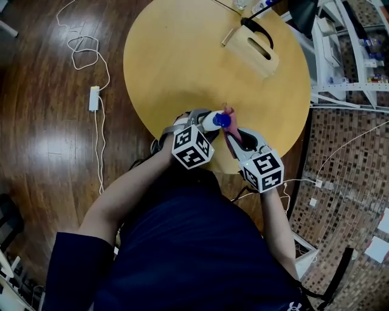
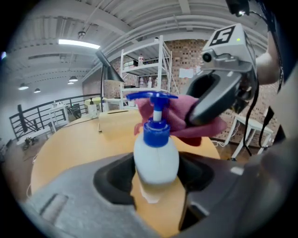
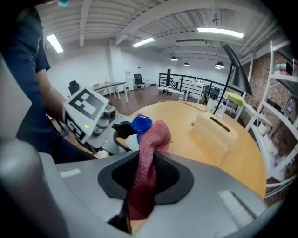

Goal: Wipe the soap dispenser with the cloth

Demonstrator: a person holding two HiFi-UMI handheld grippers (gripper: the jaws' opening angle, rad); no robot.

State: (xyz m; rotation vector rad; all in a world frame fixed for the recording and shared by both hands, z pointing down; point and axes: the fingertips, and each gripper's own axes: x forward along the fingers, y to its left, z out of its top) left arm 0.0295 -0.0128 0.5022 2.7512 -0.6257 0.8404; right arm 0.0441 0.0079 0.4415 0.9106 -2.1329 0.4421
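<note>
A white soap dispenser [image 2: 156,158] with a blue pump head [image 1: 222,119] stands upright near the front edge of the round wooden table [image 1: 182,54]. My left gripper [image 2: 156,179] is shut on its white body, a jaw on each side. My right gripper [image 3: 142,179] is shut on a red cloth [image 3: 144,176], whose free end lies against the blue pump [image 3: 141,124]. In the left gripper view the cloth [image 2: 186,123] bunches behind and to the right of the pump, with the right gripper [image 2: 219,93] above it. The head view shows both grippers, left [image 1: 203,124] and right [image 1: 234,140], meeting at the bottle.
A light wooden box [image 1: 258,48] with a slot handle lies at the far side of the table. A black lamp [image 1: 301,12] and white shelving [image 1: 346,48] stand beyond it. A white cable and power adapter [image 1: 94,97] lie on the wooden floor to the left.
</note>
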